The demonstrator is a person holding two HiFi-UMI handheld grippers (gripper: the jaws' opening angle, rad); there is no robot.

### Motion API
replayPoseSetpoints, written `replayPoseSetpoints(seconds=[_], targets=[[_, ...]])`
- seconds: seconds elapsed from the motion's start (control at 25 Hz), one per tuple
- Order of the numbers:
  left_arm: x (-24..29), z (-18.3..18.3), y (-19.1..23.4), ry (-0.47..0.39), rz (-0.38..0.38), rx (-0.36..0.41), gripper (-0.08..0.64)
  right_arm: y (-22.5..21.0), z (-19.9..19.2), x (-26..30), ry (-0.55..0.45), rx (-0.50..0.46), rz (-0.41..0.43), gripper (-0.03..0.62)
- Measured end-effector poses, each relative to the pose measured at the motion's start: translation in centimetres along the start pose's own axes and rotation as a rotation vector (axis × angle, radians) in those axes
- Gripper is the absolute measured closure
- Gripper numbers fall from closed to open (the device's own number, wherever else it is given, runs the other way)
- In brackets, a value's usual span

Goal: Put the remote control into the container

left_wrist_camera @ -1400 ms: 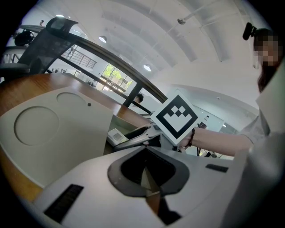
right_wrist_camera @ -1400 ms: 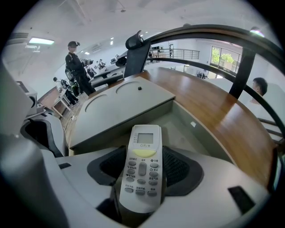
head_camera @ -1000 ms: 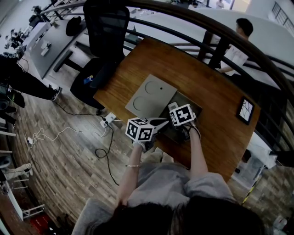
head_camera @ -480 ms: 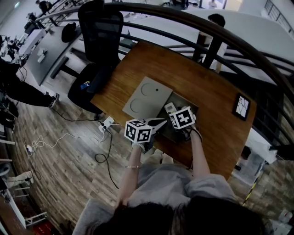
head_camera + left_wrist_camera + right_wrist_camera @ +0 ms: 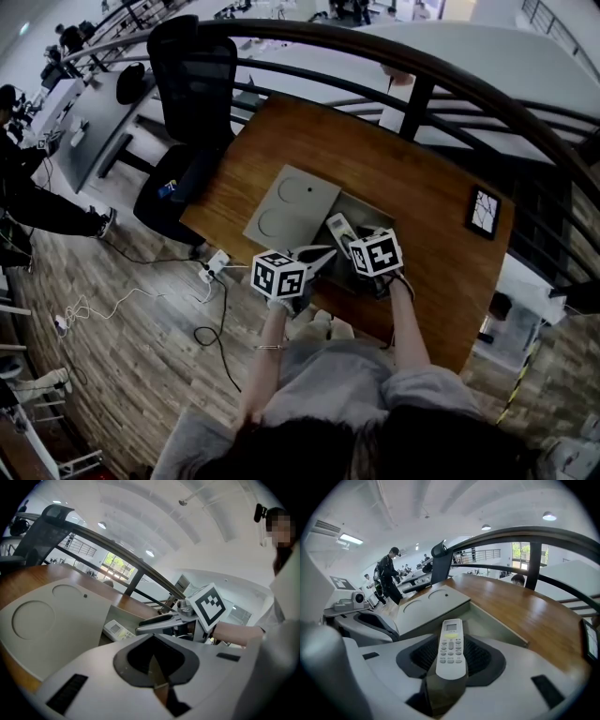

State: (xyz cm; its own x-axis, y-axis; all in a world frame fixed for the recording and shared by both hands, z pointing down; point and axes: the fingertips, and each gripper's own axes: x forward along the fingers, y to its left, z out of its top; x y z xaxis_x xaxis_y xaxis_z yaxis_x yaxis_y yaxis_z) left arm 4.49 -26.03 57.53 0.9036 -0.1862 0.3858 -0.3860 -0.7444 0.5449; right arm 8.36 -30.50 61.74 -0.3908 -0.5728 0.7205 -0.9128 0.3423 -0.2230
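Lifted a little since a second ago, the right gripper (image 5: 354, 240) has just been closing its jaws, and they now clamp the near end of the remote control (image 5: 451, 648). More of the remote shows in the head view than before. It lies buttons-up between the pads, its display end pointing away from the gripper and out over the open container (image 5: 499, 623). Whether that far end touches the container's floor cannot be told. The container sits near the surface's (image 5: 422, 178) near edge, about midway along it, and its grey lid (image 5: 291, 204) lies flat against its left side, toward the near-left corner. The left gripper (image 5: 153, 665) is just beside the right one at the near edge, its jaws pressed together on nothing.
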Motion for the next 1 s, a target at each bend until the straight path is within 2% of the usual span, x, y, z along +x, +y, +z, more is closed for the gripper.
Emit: replayPoseSetpoints(seconds=[0.32, 0.52, 1.0], targets=[[0.0, 0.6, -2.2, -0.005, -0.027, 0.067, 0.557, 0.3, 1.0, -3.6, -0.142, 0.023, 0.014, 0.530], [0.1, 1.3, -3.8, -0.017, -0.049, 0.116, 0.557, 1.3, 1.9, -6.3, -0.246, 0.030, 0.064, 0.549], [-1.5, 3.1, -6.9, -0.074, -0.074, 0.203, 0.557, 3.4, 3.9, -10.3, -0.383, 0.001, 0.152, 0.563]])
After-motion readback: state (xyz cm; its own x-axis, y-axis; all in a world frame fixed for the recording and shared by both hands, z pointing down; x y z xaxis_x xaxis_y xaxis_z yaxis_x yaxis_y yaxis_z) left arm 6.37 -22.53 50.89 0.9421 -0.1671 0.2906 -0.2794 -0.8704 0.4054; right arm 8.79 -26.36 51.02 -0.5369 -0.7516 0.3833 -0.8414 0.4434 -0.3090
